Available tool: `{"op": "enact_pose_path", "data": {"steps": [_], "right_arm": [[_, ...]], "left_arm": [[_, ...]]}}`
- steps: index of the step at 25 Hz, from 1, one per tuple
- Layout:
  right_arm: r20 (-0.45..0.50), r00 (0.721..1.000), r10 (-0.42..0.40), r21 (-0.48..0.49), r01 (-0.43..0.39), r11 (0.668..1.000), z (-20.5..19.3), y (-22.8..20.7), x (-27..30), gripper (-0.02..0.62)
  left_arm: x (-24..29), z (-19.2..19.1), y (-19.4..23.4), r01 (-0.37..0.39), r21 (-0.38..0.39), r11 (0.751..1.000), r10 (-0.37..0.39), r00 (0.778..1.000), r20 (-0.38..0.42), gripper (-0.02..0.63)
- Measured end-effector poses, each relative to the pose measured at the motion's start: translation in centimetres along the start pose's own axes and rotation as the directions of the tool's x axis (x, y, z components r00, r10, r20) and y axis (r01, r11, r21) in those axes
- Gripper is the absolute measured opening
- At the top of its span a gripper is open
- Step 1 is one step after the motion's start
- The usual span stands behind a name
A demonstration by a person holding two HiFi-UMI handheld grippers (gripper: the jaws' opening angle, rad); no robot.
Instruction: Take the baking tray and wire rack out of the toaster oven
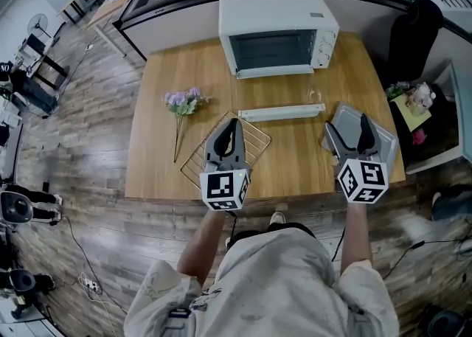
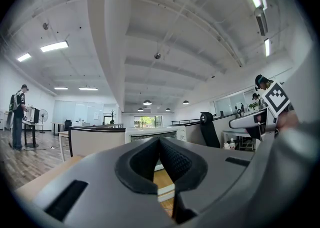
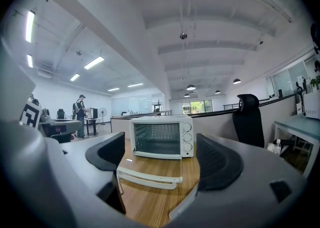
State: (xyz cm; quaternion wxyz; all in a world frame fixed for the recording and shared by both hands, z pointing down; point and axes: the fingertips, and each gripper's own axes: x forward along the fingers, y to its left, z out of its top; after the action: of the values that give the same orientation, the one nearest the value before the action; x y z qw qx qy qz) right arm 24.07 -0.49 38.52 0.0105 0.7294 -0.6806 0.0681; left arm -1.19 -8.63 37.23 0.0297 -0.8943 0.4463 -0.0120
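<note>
- Grey left hand-held gripper [image 1: 234, 125]: jaws pressed together at the tips with nothing between them, held over the wire rack [image 1: 257, 141].
- Opposite it, the right hand-held gripper [image 1: 348, 130]: jaws wide apart and empty, held above the baking tray [image 1: 385, 142].
- Both the wire rack and the baking tray lie on the wooden surface [image 1: 295, 162], out in front of the toaster oven [image 1: 276, 33].
- The oven's door [image 1: 280, 113] is folded down open.
- Left of the rack lie purple flowers [image 1: 184, 101].
</note>
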Motion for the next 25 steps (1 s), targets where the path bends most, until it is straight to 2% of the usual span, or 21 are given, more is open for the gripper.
{"op": "enact_pose_path", "data": {"steps": [6, 10, 15, 17, 25], "right_arm": [[0.009, 1.0, -0.002, 0.004, 0.002, 1.0, 0.2, -0.2, 0.0, 0.437], [0.043, 0.999, -0.025, 0.006, 0.025, 1.0, 0.5, -0.6, -0.2, 0.288], [0.081, 0.996, -0.029, 0.011, 0.028, 1.0, 1.0, -0.6, -0.5, 0.14], [0.104, 0.994, -0.038, 0.012, 0.037, 0.999, 1.3, -0.8, -0.8, 0.04], [0.097, 0.995, -0.033, -0.035, 0.037, 0.999, 1.2, -0.2, -1.2, 0.023]], "left_arm": [[0.0, -0.1, -0.3, -0.001, -0.002, 1.0, 0.001, 1.0, -0.005, 0.015], [0.0, -0.3, -0.4, -0.001, -0.002, 1.0, 0.001, 1.0, -0.005, 0.015], [0.1, -0.3, -0.4, -0.001, -0.003, 1.0, 0.001, 1.0, -0.005, 0.015], [0.1, -0.3, -0.5, 0.002, -0.003, 1.0, -0.002, 1.0, -0.005, 0.015], [0.0, -0.3, -0.6, 0.014, -0.002, 1.0, -0.014, 1.0, 0.0, 0.015]]}}
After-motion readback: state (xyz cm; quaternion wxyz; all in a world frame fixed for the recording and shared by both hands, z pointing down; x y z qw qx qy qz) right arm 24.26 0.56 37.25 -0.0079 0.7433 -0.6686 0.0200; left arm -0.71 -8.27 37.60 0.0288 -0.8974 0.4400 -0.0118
